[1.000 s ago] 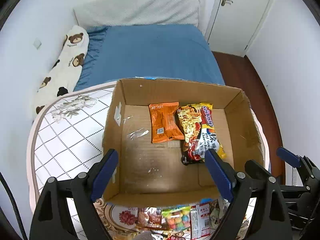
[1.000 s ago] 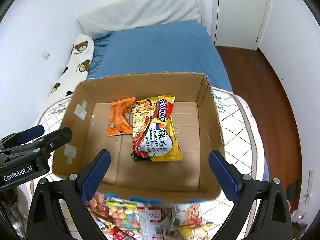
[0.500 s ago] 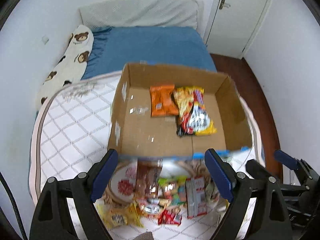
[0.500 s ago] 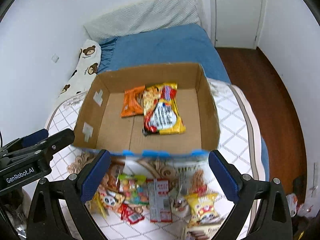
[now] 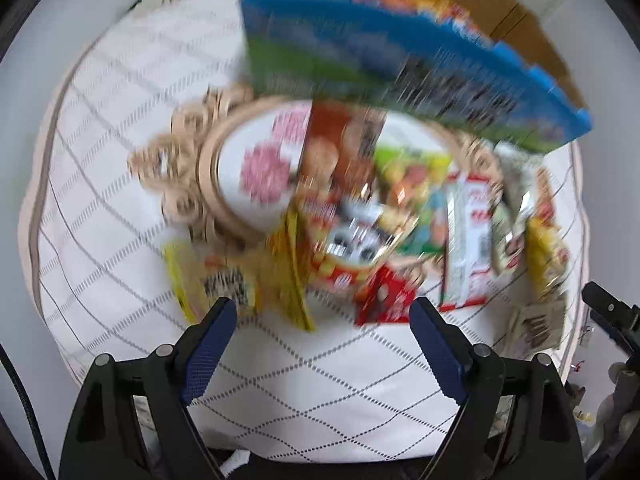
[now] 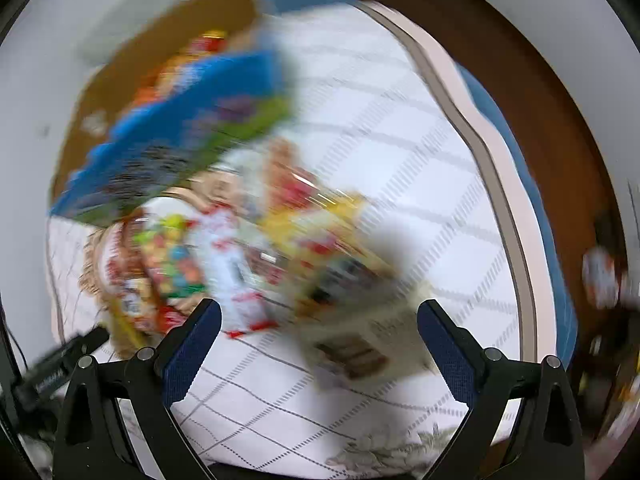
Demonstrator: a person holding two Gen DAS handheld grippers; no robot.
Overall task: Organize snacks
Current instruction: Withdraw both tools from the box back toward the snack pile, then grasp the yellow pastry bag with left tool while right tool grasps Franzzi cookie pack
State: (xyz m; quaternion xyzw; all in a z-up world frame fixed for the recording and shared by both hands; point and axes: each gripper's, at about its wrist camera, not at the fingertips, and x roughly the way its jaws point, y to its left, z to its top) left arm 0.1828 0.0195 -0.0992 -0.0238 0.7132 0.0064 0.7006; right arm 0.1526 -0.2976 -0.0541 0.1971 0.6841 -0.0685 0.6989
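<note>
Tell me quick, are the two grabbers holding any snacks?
Left gripper: open, holding nothing.
Right gripper: open, holding nothing.
</note>
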